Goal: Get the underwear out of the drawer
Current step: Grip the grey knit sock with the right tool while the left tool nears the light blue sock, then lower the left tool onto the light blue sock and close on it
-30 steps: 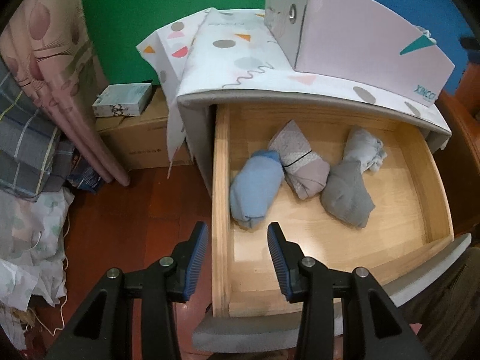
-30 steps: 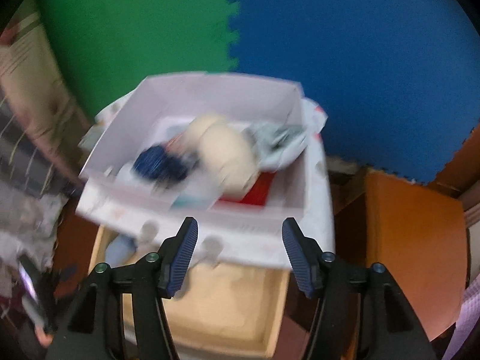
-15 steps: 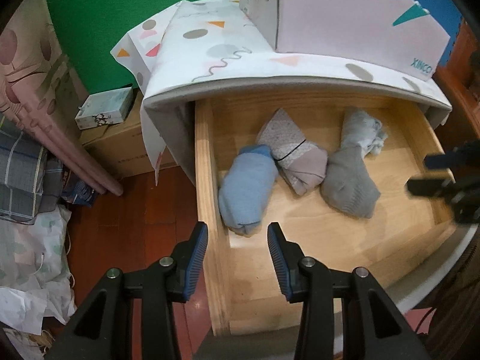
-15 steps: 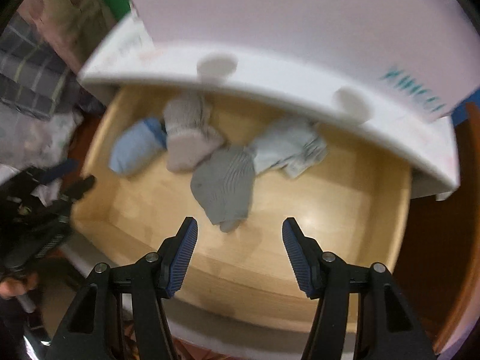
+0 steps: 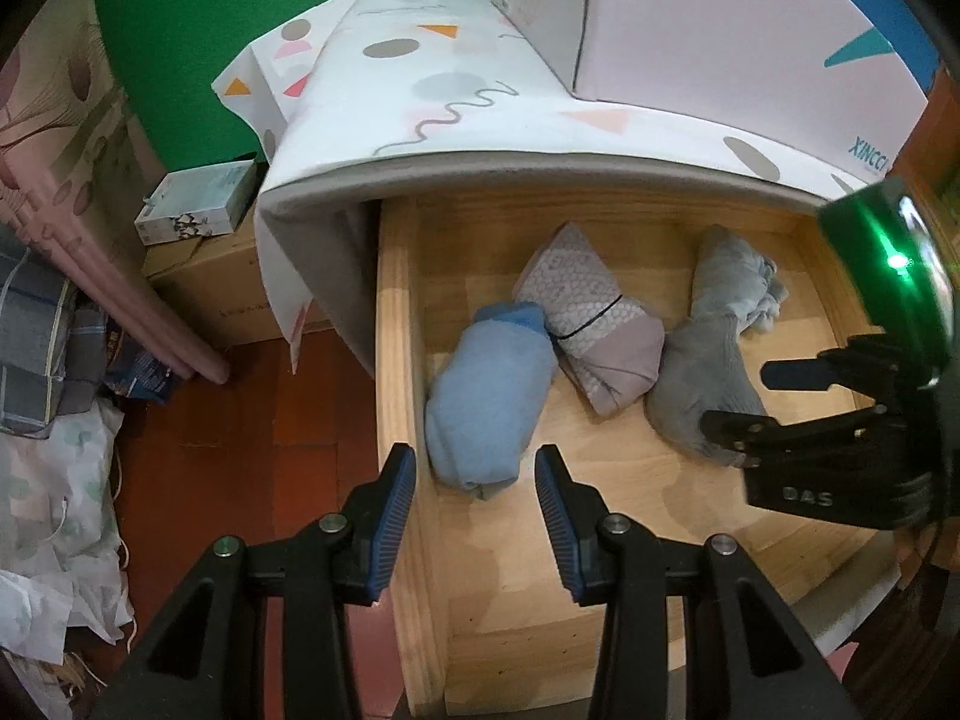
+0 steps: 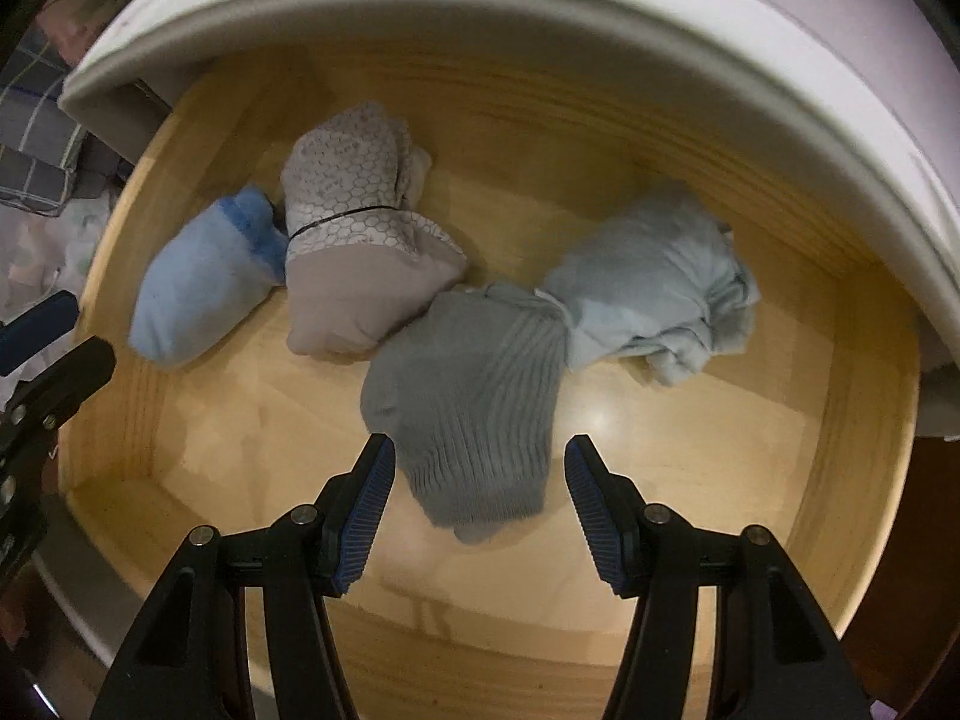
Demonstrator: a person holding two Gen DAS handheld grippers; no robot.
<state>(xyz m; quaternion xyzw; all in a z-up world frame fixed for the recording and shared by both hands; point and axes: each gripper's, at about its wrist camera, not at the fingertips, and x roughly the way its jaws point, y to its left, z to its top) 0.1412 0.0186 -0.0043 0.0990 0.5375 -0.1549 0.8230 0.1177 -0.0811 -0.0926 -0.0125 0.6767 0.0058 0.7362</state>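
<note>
Your right hand-held gripper [image 6: 479, 507] hangs over the open wooden drawer [image 6: 858, 360], pointing down at it. Its jaws stand apart and grip nothing, with the near end of the grey ribbed roll [image 6: 468, 408] showing between them. Your left hand-held gripper [image 5: 474, 516] is also spread and empty, over the drawer's left wall. Four rolled pieces of underwear lie in the drawer. The blue roll [image 5: 489, 402] is nearest that left wall, then the patterned roll [image 5: 591, 336] touching it, then the grey ribbed roll, then the pale blue bundle [image 6: 660, 294].
</note>
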